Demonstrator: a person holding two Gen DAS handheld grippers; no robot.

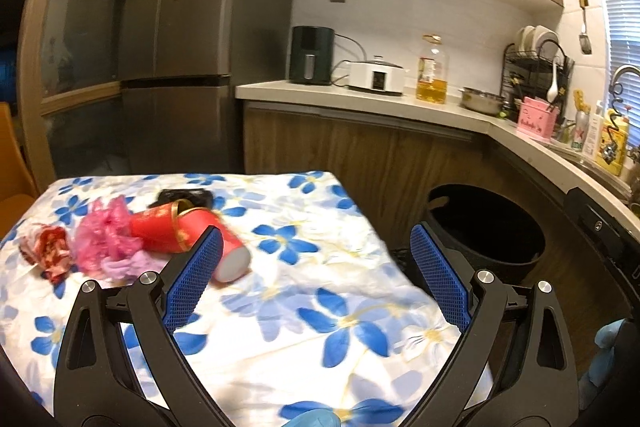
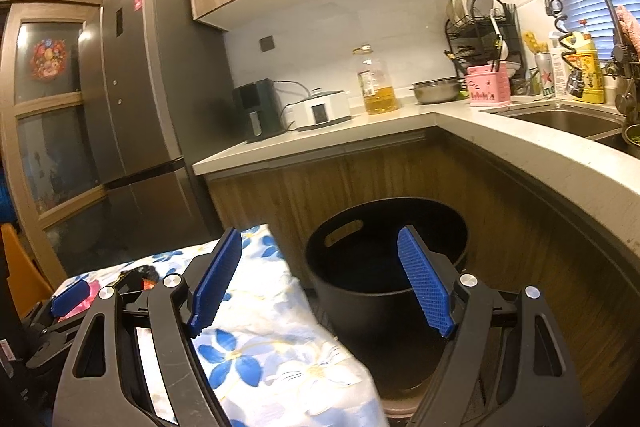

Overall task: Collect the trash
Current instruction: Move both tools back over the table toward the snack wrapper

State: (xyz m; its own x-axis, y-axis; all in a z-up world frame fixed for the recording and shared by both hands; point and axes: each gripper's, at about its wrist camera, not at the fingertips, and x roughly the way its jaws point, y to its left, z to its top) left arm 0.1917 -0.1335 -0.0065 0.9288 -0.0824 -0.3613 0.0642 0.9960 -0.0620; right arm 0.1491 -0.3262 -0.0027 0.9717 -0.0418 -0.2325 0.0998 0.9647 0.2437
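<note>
Far left on the floral tablecloth (image 1: 304,307): crumpled red wrapper (image 1: 48,251), pink plastic (image 1: 106,239), then toppled red cup (image 1: 188,235) beside left gripper (image 1: 316,279), spread wide, empty. Right gripper (image 2: 320,279) likewise released above black bin (image 2: 384,291). Risk: round cup rolling away when nudged

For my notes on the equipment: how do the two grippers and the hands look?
Both the left gripper and right gripper have black plastic frames with cut-outs, silver bolts, and blue textured pads. The hand wears a light blue glove.
</note>
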